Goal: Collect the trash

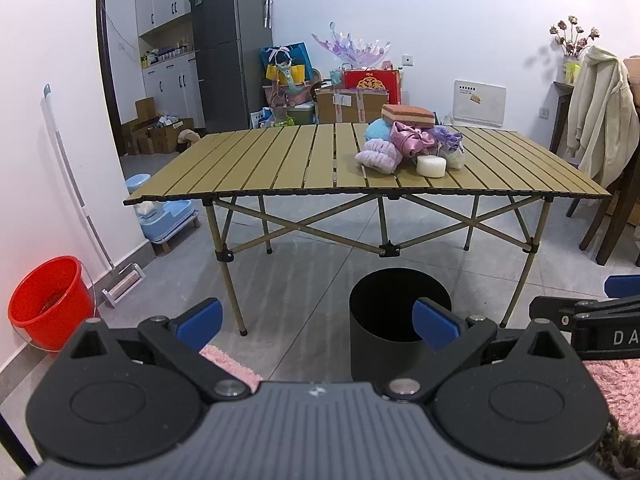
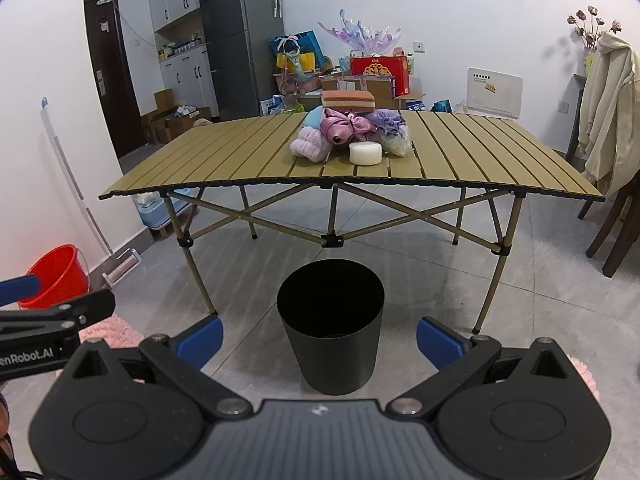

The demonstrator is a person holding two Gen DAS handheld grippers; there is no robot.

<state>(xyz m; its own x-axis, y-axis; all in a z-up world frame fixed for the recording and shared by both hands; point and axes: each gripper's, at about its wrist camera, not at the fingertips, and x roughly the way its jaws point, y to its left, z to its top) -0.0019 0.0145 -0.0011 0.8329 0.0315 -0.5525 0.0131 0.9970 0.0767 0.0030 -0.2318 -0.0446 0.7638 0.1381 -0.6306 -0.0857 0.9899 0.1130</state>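
A pile of items lies on the folding slatted table [image 1: 260, 168] [image 2: 224, 160]: a white round block [image 1: 431, 166] [image 2: 365, 153], a pink fuzzy cloth [image 1: 378, 157] [image 2: 311, 145], a shiny pink bow [image 1: 408, 138] [image 2: 345, 125], a layered sponge [image 1: 408, 115] [image 2: 348, 101] and a clear bag [image 1: 454, 156] [image 2: 398, 140]. A black bin [image 1: 394, 320] [image 2: 331, 326] stands on the floor before the table. My left gripper [image 1: 318, 326] is open and empty, low before the bin. My right gripper [image 2: 320, 340] is open and empty, with the bin between its fingers.
A red bucket [image 1: 50, 302] [image 2: 56, 274] and a mop [image 1: 76, 184] stand by the left wall. A pink rug [image 1: 232, 364] lies under the grippers. A chair with a cream coat [image 1: 600, 120] [image 2: 612, 112] stands right of the table. Boxes and a fridge [image 1: 230, 44] line the back wall.
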